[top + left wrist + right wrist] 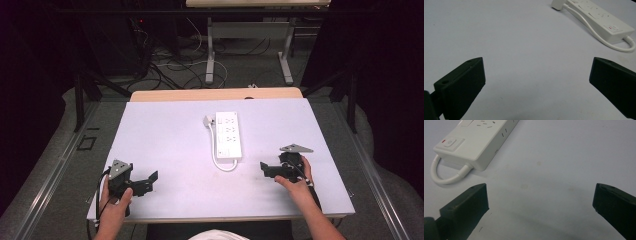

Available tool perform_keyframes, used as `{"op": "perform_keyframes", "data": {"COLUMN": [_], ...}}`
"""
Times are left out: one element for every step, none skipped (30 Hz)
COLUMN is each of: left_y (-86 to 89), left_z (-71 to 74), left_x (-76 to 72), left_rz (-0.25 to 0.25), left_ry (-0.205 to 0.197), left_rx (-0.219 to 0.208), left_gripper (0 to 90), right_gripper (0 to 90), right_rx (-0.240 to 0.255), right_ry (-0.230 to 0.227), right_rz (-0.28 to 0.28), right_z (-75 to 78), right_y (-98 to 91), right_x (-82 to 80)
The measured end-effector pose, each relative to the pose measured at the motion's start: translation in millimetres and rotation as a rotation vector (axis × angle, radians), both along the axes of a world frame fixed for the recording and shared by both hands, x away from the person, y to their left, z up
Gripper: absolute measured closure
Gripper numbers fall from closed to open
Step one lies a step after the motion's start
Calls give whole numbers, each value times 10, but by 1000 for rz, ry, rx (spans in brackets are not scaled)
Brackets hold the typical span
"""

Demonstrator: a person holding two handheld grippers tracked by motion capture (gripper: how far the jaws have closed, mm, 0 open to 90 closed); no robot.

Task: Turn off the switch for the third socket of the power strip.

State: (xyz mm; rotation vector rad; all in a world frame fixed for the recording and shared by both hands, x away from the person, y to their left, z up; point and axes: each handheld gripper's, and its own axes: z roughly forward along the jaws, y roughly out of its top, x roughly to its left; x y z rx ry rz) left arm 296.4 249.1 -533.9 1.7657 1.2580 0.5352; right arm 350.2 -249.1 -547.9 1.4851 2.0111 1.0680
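Resting near the front of the white table [165, 130], left gripper [150, 181] released, nothing between its jaws. White rectangular plastic power strip [228, 134] lies mid-table, between both grippers; its white plug [557, 4] shows in left gripper view, red-marked switch [451, 142] clearest in right gripper view. Right gripper [265, 169] likewise released.

We see a white power strip [228, 134] — flat mid-table, cord [216, 150] looped back, plug [208, 120] beside its far end.
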Motion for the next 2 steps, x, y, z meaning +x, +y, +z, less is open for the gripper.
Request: {"op": "perform_keyframes", "data": {"left_y": [1,-2], "left_z": [1,1], "left_x": [1,0], "left_rz": [-1,1], "left_ry": [0,3], "left_rx": [1,-1], "left_gripper": [2,2], "right_gripper": [0,0], "right_rx": [1,2], "right_ry": [1,1], "right_rz": [-4,-2], "right_z": [0,1], "right_y": [-4,-9], "right_x": [-1,1]}}
